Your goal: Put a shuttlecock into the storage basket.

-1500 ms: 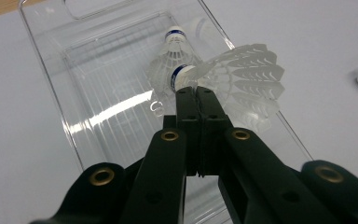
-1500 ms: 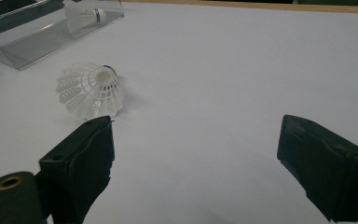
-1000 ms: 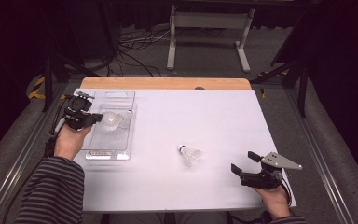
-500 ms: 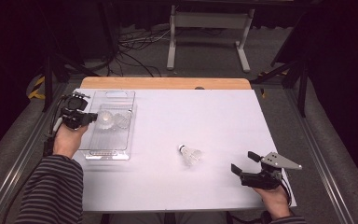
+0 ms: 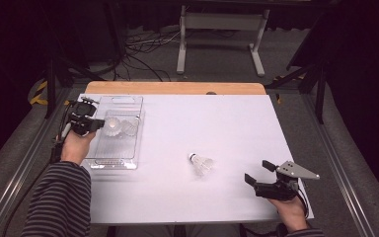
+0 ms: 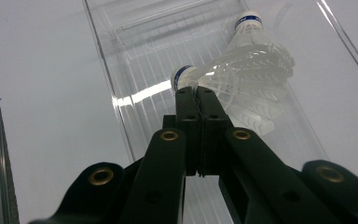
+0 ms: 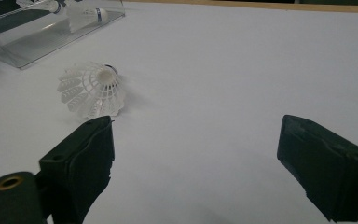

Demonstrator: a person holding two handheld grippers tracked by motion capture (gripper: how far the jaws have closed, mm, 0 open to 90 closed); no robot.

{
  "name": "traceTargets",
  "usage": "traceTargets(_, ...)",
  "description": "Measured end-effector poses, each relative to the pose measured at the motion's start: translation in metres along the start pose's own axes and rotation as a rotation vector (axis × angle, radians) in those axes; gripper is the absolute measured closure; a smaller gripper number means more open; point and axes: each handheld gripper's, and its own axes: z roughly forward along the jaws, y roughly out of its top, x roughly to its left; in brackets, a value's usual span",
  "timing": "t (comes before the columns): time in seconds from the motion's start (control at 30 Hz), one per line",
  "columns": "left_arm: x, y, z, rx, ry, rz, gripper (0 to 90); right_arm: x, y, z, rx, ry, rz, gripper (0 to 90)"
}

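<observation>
Our left tool (image 6: 196, 93) is pinched shut on the skirt edge of a white shuttlecock (image 6: 223, 86), holding it over the clear plastic tray (image 5: 128, 160) at the tabletop's (image 5: 217, 118) left side. A second shuttlecock (image 6: 256, 42) lies in the tray, touching the first. Our right tool (image 7: 196, 154) stands wide and holds nothing, near a third shuttlecock (image 7: 91, 88) lying on its side on the white tabletop.

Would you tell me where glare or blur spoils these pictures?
Left gripper view: a bright glare streak on the clear tray. Right gripper view: the near claw looks soft, the shuttlecock sharp. High view: dim surroundings, evenly lit table.
</observation>
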Motion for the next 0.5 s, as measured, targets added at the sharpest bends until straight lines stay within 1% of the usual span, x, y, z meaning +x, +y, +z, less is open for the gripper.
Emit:
traceTargets(0.03,0.000,0.000,0.001,-0.001,0.004,0.007,89.4,0.000,0.000,0.000,-0.001,-0.001,0.001,11.8)
traceTargets(0.13,-0.001,0.001,0.004,0.010,0.006,0.009,89.4,0.000,0.000,0.000,-0.001,0.000,0.002,11.8)
traceTargets(0.17,-0.002,0.001,0.005,0.007,0.008,0.005,89.4,0.000,0.000,0.000,-0.001,0.000,0.002,11.8)
traceTargets(0.2,-0.001,0.001,0.005,0.009,0.007,0.010,89.4,0.000,0.000,0.000,-0.001,0.002,0.000,11.8)
traceTargets(0.43,-0.001,-0.001,0.013,0.021,-0.006,-0.007,89.2,0.000,0.000,0.000,0.000,0.002,0.000,11.8)
traceTargets(0.5,0.000,-0.001,0.015,0.035,-0.012,-0.010,89.2,0.000,0.000,0.000,0.000,0.003,-0.001,11.8)
